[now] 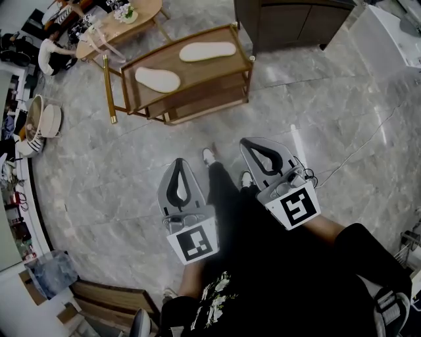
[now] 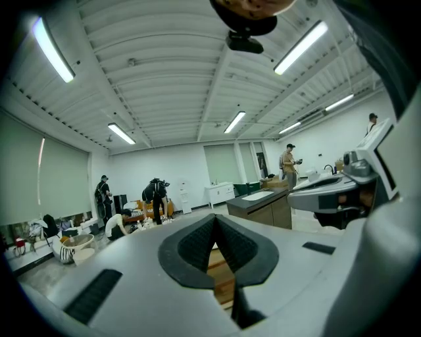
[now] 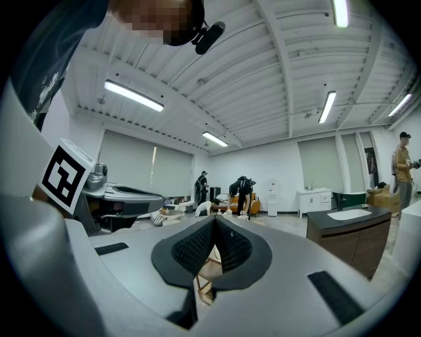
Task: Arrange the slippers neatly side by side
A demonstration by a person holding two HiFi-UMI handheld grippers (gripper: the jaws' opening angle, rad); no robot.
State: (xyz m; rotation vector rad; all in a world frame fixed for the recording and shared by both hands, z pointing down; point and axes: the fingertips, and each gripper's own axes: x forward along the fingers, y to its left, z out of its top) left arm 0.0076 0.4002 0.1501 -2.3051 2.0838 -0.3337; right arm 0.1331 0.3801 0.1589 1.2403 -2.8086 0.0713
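Note:
Two pale slippers lie soles up on the top of a low wooden table (image 1: 217, 71), apart and at different angles: one (image 1: 157, 79) at the left front, the other (image 1: 207, 51) toward the back right. My left gripper (image 1: 179, 163) and right gripper (image 1: 252, 143) hover side by side well short of the table, over the floor, both shut with nothing between the jaws. In the left gripper view the closed jaw tips (image 2: 215, 218) point level across the room, and the same holds for the right gripper (image 3: 214, 220). A bit of the wooden frame (image 3: 205, 276) shows under them.
The floor is grey marble tile. A dark cabinet (image 1: 296, 20) stands behind the table at the right, a round wooden table (image 1: 118, 26) at the back left. Baskets (image 1: 43, 118) and clutter line the left wall. People stand and crouch far across the room (image 2: 154, 197).

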